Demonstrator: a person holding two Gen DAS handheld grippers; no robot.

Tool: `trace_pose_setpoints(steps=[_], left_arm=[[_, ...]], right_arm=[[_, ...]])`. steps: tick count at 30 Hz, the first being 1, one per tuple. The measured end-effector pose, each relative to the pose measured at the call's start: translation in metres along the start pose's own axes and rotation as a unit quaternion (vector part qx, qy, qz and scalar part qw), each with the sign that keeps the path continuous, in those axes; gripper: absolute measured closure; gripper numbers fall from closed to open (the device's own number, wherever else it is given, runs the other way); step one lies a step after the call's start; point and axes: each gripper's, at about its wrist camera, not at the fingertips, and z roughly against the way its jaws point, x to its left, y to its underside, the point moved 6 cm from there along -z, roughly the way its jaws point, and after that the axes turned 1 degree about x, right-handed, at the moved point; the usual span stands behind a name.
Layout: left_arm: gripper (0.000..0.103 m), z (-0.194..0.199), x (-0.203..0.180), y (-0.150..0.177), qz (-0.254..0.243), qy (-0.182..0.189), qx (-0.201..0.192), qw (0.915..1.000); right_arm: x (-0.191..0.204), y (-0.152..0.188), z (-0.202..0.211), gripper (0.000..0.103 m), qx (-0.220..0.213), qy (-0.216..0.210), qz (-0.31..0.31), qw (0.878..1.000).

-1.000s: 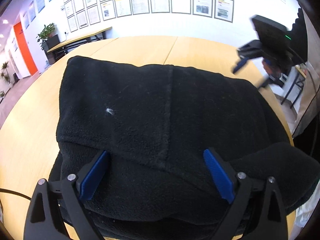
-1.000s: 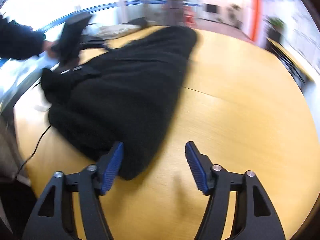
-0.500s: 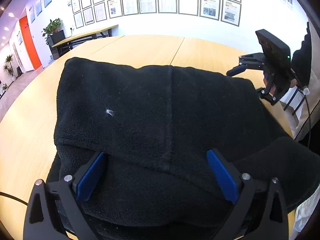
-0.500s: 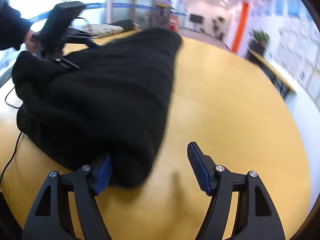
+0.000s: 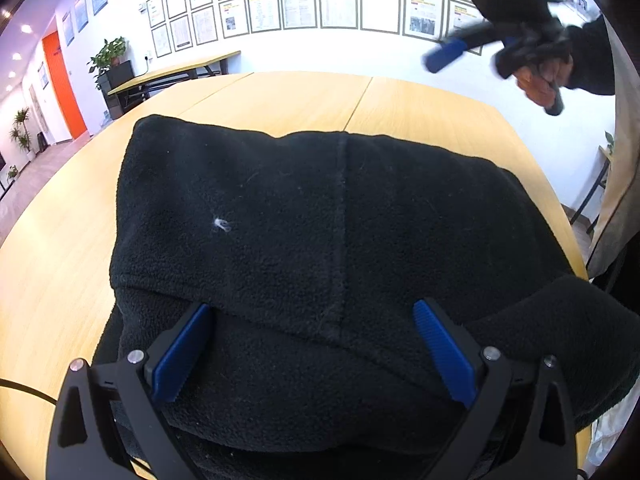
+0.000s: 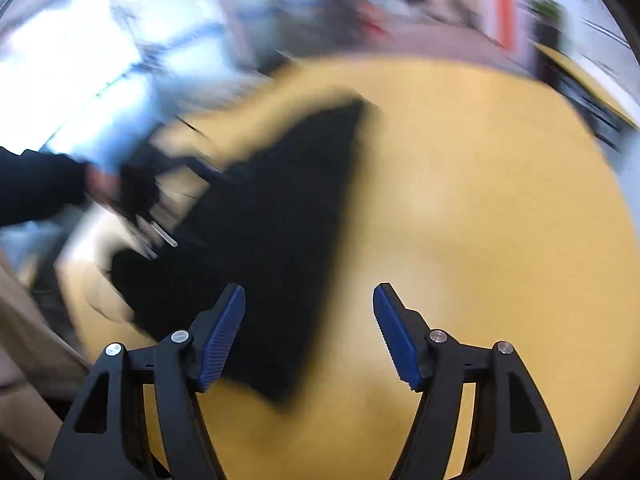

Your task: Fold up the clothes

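Black fleece garment (image 5: 340, 240): folded, laid on the wooden table (image 5: 52, 264). Left gripper (image 5: 312, 344): spread wide, empty, set over the garment's near edge. Right gripper (image 6: 309, 332): released, held above, garment lower left.

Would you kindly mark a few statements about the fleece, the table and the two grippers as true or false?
1. The black fleece lies on a wooden table. True.
2. The left gripper is clamped shut. False: its jaws are spread wide over the fleece.
3. The right gripper is open and empty. True.
4. The fleece is white. False: it is black, with one small white fleck.
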Motion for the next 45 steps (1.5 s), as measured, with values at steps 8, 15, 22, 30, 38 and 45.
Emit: trace_pose_setpoints(steps=[8,15,22,30,38,45], left_arm=[[0.007,0.025,0.000,0.001,0.037,-0.045,0.017,0.9982],[0.011,0.089,-0.108,-0.007,-0.054,-0.029,-0.046,0.9971],[0.011,0.052,-0.130,0.054,-0.064,-0.041,0.013,0.9970],[0.006,0.051,-0.135,0.085,-0.058,-0.052,0.020,0.9968],[0.001,0.054,-0.136,0.106,-0.047,-0.060,0.033,0.9965],[0.002,0.130,-0.125,0.103,0.116,-0.082,0.067,0.9876]], right_arm=[[0.010,0.054,-0.078,0.058,0.131,-0.070,0.069,0.987],[-0.015,0.070,-0.057,0.061,0.137,-0.147,0.005,0.980],[-0.026,0.045,-0.023,0.073,0.141,-0.191,-0.004,0.971],[0.006,0.023,-0.055,0.067,0.244,-0.179,0.122,0.945],[0.002,0.060,-0.087,0.070,0.242,-0.184,0.110,0.946],[0.008,0.082,-0.009,0.068,0.170,-0.120,0.144,0.967]])
